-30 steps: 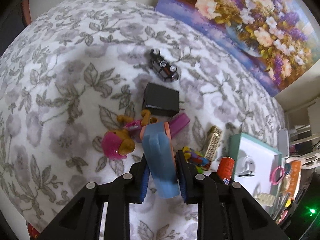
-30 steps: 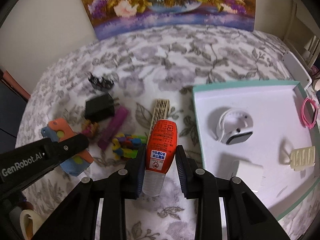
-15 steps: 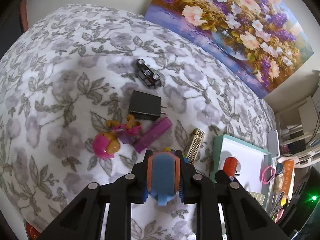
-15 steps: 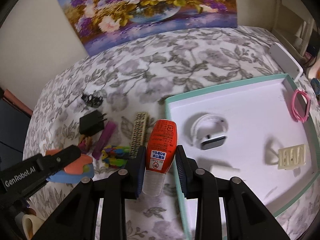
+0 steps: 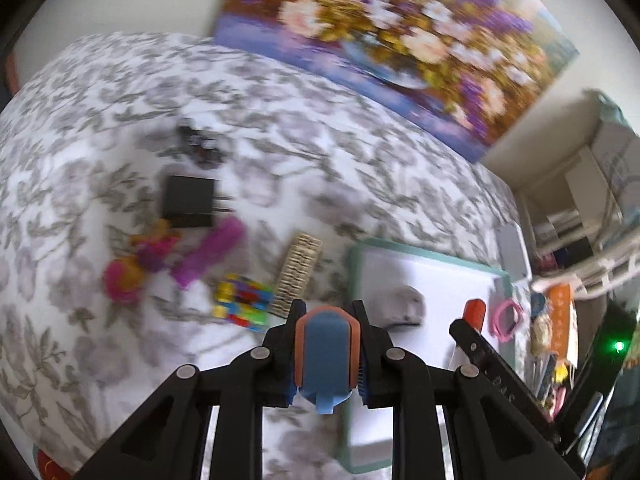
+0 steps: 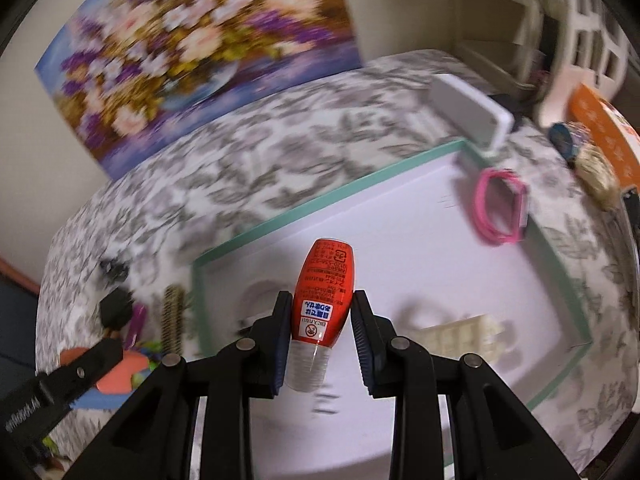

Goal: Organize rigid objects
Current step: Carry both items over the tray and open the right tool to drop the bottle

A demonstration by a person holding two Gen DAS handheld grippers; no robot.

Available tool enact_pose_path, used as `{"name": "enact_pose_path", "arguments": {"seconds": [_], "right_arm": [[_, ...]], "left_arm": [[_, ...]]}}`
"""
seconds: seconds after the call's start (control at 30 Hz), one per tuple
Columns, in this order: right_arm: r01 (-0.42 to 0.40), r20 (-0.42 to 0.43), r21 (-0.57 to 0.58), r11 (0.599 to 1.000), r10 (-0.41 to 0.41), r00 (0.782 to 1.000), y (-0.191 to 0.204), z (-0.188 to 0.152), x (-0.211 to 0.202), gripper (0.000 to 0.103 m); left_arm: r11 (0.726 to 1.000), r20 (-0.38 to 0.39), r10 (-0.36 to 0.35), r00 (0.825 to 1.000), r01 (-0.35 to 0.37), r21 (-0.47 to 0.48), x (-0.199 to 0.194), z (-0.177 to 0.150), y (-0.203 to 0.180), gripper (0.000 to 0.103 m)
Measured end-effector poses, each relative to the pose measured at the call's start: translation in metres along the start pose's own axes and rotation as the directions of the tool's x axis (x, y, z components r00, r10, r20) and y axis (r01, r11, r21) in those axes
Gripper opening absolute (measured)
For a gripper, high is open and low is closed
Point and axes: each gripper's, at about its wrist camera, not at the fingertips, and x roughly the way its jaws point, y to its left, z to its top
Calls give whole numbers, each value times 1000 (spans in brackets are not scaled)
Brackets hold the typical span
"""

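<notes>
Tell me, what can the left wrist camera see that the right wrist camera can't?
Only the left wrist view shows the pink doll and the blue and orange toy end-on in the left gripper.

Only the right wrist view shows the cream grid piece in the tray and the red bottle's label up close, held in the right gripper.

Both show the teal-rimmed tray, pink bracelet, black charger, flower painting and red bottle.

Tray (image 6: 332, 212) mid floor is bare — room to pass; pink band (image 6: 500, 212), cream block (image 6: 460, 336) & white watch (image 5: 404, 306) crowd its edges.
</notes>
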Motion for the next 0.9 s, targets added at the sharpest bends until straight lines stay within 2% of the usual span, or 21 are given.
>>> {"name": "enact_pose_path", "arguments": {"seconds": [0.17, 0.37, 0.57, 0.9], "right_arm": [[43, 14, 42, 998, -43, 999, -31, 6, -3, 31], [69, 12, 77, 995, -70, 997, -56, 8, -4, 31], [78, -1, 74, 994, -79, 997, -63, 7, 0, 31], [87, -19, 56, 995, -86, 996, -64, 4, 6, 31]], "left_arm": [[995, -19, -10, 1000, 12, 96, 14, -11, -41, 24], [989, -56, -28, 998, 36, 144, 30, -23, -68, 24], [980, -65, -27, 998, 39, 193, 40, -34, -88, 24], [977, -95, 6, 995, 14, 211, 59, -44, -97, 24]]}}
